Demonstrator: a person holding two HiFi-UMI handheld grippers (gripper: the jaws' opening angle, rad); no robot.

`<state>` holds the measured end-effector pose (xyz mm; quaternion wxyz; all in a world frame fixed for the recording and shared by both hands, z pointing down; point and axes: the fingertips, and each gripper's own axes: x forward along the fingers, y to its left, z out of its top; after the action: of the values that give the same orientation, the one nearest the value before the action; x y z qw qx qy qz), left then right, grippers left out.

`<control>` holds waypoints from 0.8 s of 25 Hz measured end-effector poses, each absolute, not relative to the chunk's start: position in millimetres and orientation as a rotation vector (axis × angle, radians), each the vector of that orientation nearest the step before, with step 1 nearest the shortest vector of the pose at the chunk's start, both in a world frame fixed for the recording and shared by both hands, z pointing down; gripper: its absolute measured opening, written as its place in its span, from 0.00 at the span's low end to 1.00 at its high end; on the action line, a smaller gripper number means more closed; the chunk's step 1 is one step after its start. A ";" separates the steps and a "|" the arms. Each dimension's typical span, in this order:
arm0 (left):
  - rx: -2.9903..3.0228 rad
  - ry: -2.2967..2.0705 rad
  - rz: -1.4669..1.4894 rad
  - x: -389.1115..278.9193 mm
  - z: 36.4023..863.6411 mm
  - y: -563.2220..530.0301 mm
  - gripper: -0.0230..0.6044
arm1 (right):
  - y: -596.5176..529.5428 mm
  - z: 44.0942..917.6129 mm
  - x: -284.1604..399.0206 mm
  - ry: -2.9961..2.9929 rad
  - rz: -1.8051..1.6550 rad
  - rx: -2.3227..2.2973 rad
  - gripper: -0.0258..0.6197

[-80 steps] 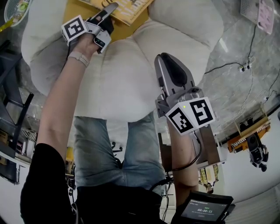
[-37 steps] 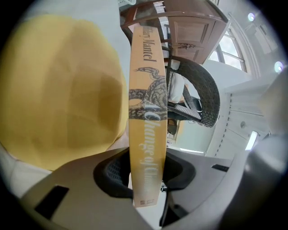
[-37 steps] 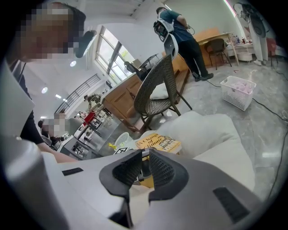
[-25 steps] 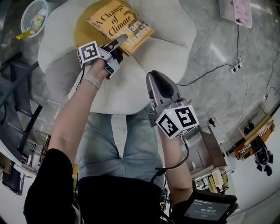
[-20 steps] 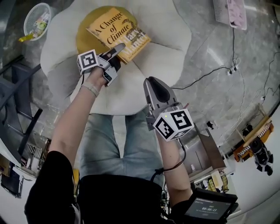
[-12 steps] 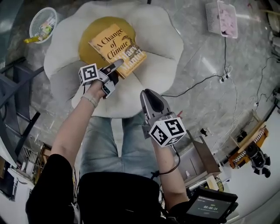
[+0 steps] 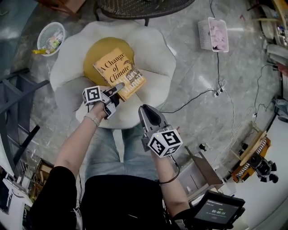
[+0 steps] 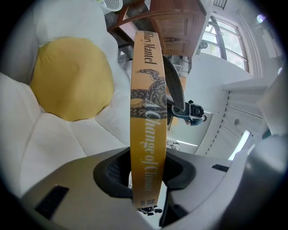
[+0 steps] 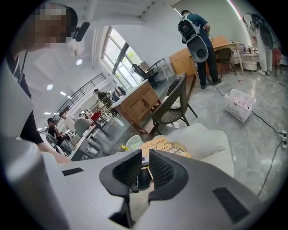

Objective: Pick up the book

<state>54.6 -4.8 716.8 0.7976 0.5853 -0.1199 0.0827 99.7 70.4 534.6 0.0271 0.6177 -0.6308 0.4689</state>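
The book (image 7: 119, 73), yellow with "A Change of Climate" on its cover, hangs above the flower-shaped cushion (image 7: 153, 56), which is white with a yellow centre (image 7: 100, 49). My left gripper (image 7: 118, 88) is shut on the book's near corner. In the left gripper view the spine (image 8: 147, 134) stands upright between the two jaws, with the left gripper (image 8: 146, 175) pressing on both sides. My right gripper (image 7: 146, 111) floats nearer the person, apart from the book, shut with nothing in it. In the right gripper view the right gripper (image 9: 143, 168) points toward the book (image 9: 162, 146) beyond.
A white basket (image 7: 213, 34) with pink items stands on the marble floor at the upper right. A smaller basket (image 7: 51, 38) sits at the upper left. A black cable (image 7: 198, 96) runs across the floor. A wicker chair (image 7: 135, 6) stands behind the cushion, and dark shelving (image 7: 18, 90) is at the left.
Both grippers have risen away from the cushion, which now looks smaller and farther below. The book has gone up with the left gripper, still held.
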 end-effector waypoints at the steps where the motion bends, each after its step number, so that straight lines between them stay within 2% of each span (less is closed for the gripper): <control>1: 1.256 -0.259 0.176 51.4 710.9 -3.3 0.28 | 70.7 528.7 98.1 -1.953 1.443 1.906 0.14; 12: 1.234 -0.283 0.109 32.1 657.6 -7.9 0.28 | 60.5 490.8 100.7 -1.987 1.401 1.885 0.14; 20: 1.201 -0.318 0.030 10.7 584.1 -10.3 0.28 | 53.2 433.3 92.5 -2.044 1.350 1.847 0.14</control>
<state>10.7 -10.3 584.1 0.8131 0.5626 -0.1489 0.0140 92.5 53.2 433.3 0.0368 0.6017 -0.6658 0.4397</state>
